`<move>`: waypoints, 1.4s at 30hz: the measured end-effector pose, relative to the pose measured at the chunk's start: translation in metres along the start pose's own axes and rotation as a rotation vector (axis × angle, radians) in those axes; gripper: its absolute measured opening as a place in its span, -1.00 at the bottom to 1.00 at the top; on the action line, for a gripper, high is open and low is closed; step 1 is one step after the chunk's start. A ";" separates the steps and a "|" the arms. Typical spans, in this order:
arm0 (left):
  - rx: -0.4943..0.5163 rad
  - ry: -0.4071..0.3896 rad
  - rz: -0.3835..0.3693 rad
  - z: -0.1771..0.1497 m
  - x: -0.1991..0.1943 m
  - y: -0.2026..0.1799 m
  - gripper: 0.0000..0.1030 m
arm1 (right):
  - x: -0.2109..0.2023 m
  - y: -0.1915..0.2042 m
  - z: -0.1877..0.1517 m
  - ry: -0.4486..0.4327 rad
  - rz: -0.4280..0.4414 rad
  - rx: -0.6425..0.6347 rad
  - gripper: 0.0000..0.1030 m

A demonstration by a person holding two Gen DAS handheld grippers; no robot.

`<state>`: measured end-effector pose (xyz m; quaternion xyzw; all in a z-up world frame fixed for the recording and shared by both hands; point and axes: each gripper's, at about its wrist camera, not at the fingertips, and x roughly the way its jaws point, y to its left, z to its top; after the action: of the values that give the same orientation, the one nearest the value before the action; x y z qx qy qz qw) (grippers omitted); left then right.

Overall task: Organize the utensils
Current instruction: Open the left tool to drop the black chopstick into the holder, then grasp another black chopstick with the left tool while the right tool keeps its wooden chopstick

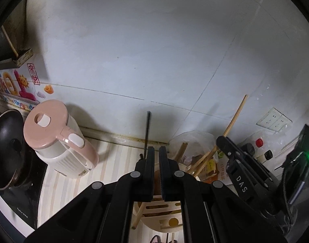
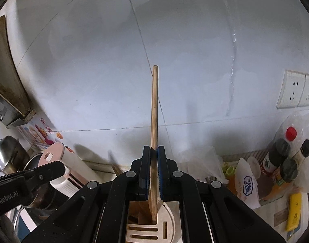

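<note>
My right gripper point(image 2: 153, 151) is shut on a long wooden chopstick point(image 2: 154, 105) that stands upright, its lower end inside the square slot of a beige slotted utensil holder point(image 2: 170, 218). From the left wrist view that chopstick point(image 1: 235, 115) leans up to the right beside the right gripper point(image 1: 223, 141). My left gripper point(image 1: 156, 151) hovers over the same holder point(image 1: 166, 220); its jaws are nearly closed with a narrow gap. A thin black stick point(image 1: 147, 129) rises along the left finger; the grip itself is not clear. Several wooden chopsticks point(image 1: 201, 162) lean in the holder.
A pink-lidded electric kettle point(image 1: 59, 137) stands left on the striped counter, with a black wok point(image 1: 6, 149) beyond it. A plastic bag point(image 2: 199, 160), sauce bottles point(image 2: 284, 158) and packets crowd the right. Wall sockets point(image 2: 298, 90) sit on the tiled wall.
</note>
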<state>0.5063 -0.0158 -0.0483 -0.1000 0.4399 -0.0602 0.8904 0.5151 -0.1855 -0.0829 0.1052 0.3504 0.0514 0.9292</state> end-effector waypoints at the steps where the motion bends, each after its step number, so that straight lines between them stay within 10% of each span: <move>1: -0.003 -0.001 0.017 -0.001 -0.001 0.002 -0.91 | 0.001 0.000 -0.001 0.014 0.008 -0.002 -0.87; 5: -0.012 0.009 0.103 -0.009 -0.005 0.009 -0.68 | 0.010 0.000 -0.009 0.112 0.033 -0.040 -0.80; 9: -0.025 -0.024 0.153 -0.023 -0.017 0.016 0.54 | -0.011 -0.009 -0.011 0.110 0.037 -0.007 -0.08; 13: -0.023 -0.051 0.198 -0.042 -0.031 0.024 0.99 | -0.043 -0.022 -0.018 0.117 0.000 0.032 -0.02; 23: 0.023 0.123 0.289 -0.150 0.002 0.044 1.00 | -0.054 -0.066 -0.140 0.388 -0.103 0.102 0.39; 34: 0.084 0.397 0.404 -0.254 0.079 0.057 1.00 | 0.036 -0.063 -0.303 0.828 -0.184 0.055 -0.42; 38: 0.087 0.433 0.379 -0.265 0.087 0.047 1.00 | 0.031 -0.062 -0.314 0.790 -0.239 -0.020 -0.86; 42: 0.142 0.438 0.307 -0.274 0.094 0.015 1.00 | 0.020 -0.098 -0.320 0.793 -0.293 0.021 -0.87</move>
<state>0.3451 -0.0539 -0.2865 0.0457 0.6266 0.0247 0.7776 0.3203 -0.2260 -0.3527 0.0357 0.6927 -0.0482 0.7188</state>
